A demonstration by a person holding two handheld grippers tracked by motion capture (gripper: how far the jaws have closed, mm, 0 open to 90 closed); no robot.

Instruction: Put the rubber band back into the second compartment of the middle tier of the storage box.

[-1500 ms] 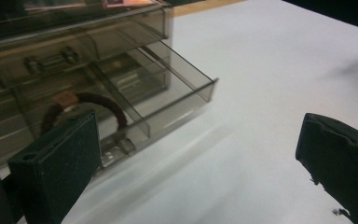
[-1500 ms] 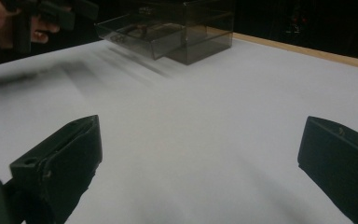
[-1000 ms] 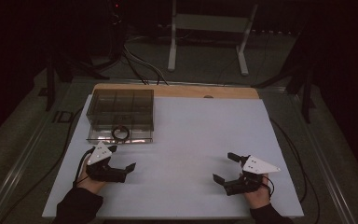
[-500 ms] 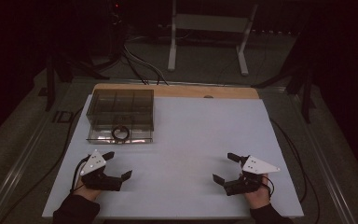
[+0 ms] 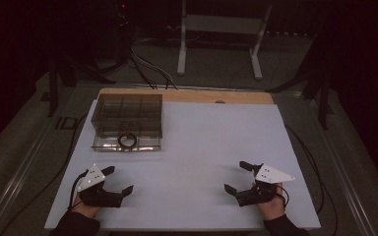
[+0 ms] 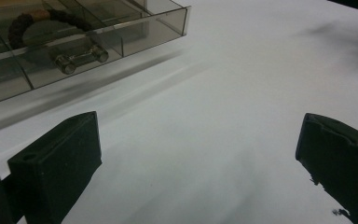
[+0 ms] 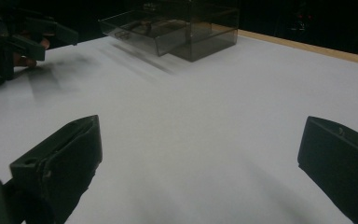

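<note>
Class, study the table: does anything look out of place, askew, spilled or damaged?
Nothing is spilled or broken. The one oddity: the clear box's bottom drawer is pulled out, with a dark bracelet lying inside. Both grippers, left and right, rest open on the table.

A lab or test room set up for recording, dim and bare. A white board lies on a wooden table as the work surface, lit while all around it is dark. Beyond the table, far ahead of both grippers, black cables run over a grey floor, and a white metal stand rests on it. Dark posts rise to the left and right of the table. A small red light glows on equipment at the back.
</note>
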